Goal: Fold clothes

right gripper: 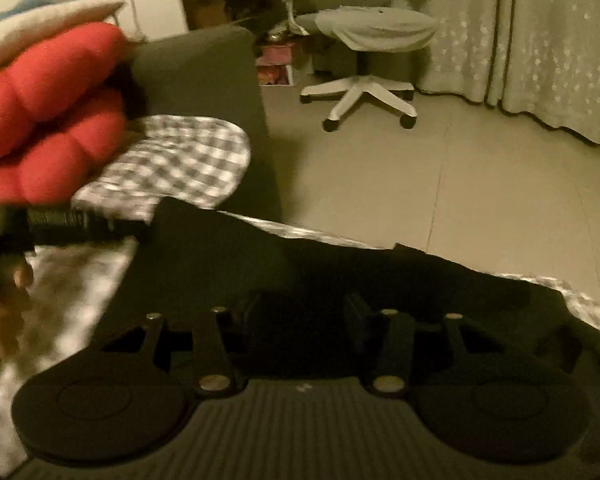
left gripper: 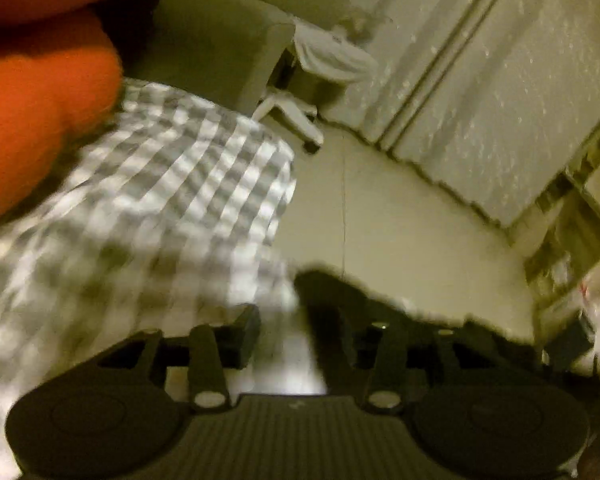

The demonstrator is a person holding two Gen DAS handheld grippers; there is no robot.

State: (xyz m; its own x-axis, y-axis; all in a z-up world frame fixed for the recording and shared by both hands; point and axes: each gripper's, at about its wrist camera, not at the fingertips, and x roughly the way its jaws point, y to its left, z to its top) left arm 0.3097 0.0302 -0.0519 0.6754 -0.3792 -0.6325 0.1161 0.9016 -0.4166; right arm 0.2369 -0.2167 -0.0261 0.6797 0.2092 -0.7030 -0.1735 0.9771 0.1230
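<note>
Both grippers hang over the edge of a bed covered in a grey-and-white checked sheet [left gripper: 172,184], and the thing being folded is a black garment [right gripper: 340,272] spread across that sheet near the edge, its ragged far hem lying against the pale tiled floor [right gripper: 480,168] beyond. The right gripper [right gripper: 300,316] sits directly over the dark cloth with its jaws parted and nothing pinched between them. The left gripper [left gripper: 284,332] has its jaws apart too; the black fabric runs under its right-hand finger, though the blur makes it hard to say whether it touches. To the left, a stack of puffy red clothing [right gripper: 48,116] sits on the bed, and a white office chair [right gripper: 364,60] stands by the starred curtain [right gripper: 540,40].

This looks like the gap between folds: cloth laid down, both tools free. The next move calls for choosing a fresh edge or corner of the black garment, lowering each gripper onto it and closing firmly before lifting across.
</note>
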